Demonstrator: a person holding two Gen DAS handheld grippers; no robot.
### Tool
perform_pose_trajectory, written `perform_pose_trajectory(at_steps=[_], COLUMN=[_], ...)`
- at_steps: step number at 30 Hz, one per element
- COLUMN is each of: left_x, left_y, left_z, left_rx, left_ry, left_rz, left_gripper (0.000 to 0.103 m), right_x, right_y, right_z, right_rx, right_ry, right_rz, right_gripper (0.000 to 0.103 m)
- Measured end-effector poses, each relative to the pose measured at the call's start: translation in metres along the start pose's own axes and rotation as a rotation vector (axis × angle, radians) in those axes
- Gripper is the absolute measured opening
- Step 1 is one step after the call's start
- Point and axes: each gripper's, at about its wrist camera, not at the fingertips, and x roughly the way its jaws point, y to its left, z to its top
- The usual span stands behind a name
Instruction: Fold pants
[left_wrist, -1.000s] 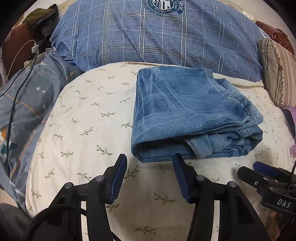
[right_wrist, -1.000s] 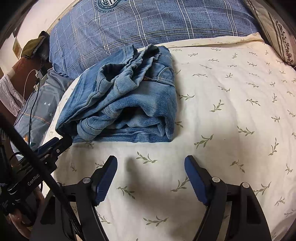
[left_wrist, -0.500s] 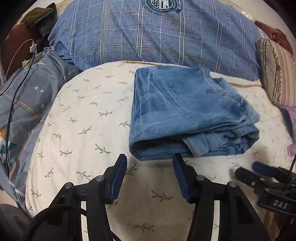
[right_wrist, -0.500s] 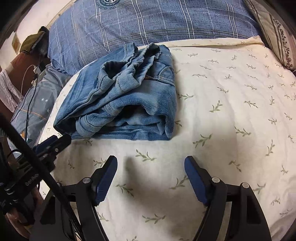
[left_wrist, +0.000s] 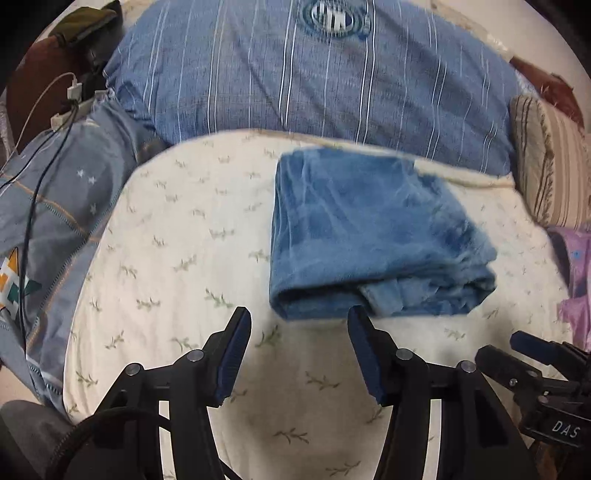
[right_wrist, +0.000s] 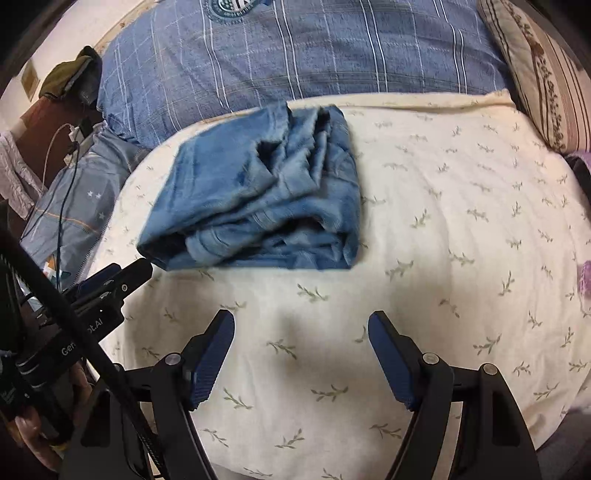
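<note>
Jaws stand apart and empty on both tools: we see our left gripper (left_wrist: 299, 321) with its jaws having just been opening, nothing between them, and our right gripper (right_wrist: 301, 326) spread wide above bare bedding. Largest before us is the blue plaid duvet (left_wrist: 314, 85) bunched along the far side of the bed, bearing a round crest. Below it spreads the cream bedspread (right_wrist: 443, 240) printed with small green sprigs. On that bedspread lie the folded jeans (left_wrist: 369, 236), a thick denim bundle resting near the duvet's edge, well clear of either gripper, with its folded layers facing us. A striped pillow (left_wrist: 550, 166) sits at the right edge, and a grey star-patterned cover (left_wrist: 66, 206) hangs at the left. Smaller still, a black cable (left_wrist: 35, 192) runs across that cover, and a white charger plug (left_wrist: 74, 90) lies beside the headboard corner.
</note>
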Motion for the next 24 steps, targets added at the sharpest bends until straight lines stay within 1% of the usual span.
perform_pose_trajectory(at_steps=[4,7,8,9,12,19,24], left_x=[-0.012,-0.023,-0.028,-0.033,-0.044,-0.048,-0.045], left_y=[0.006,0.008,0.008,0.007,0.003,0.001,0.003], left_z=[0.002,0.002,0.001,0.001,-0.003,-0.01,-0.009], left_rx=[-0.019,-0.025,-0.022,-0.013,-0.003,-0.008,0.002], left_ry=[-0.069,-0.13,-0.156,-0.181,-0.238,-0.254,-0.242], left_rz=[0.032,0.077,0.097,0.121,0.153,0.139,0.144], left_gripper=[0.057,0.057,0.057,0.058,0.062,0.063,0.063], right_x=[-0.01,-0.018,-0.021,-0.022,-0.027,-0.029,-0.027], right_y=[0.009,0.02,0.023,0.024,0.029,0.036,0.033], right_z=[0.009,0.016,0.019,0.022,0.026,0.028,0.028], right_rx=[-0.027,-0.068,-0.076,-0.083,-0.092,-0.102,-0.101], right_ry=[-0.056,-0.109,-0.132,-0.143,-0.171,-0.185,-0.192], right_rz=[-0.012,-0.042,-0.04,-0.035,-0.031,-0.04,-0.059], right_gripper=[0.076,0.076,0.076,0.076,0.076,0.076,0.076])
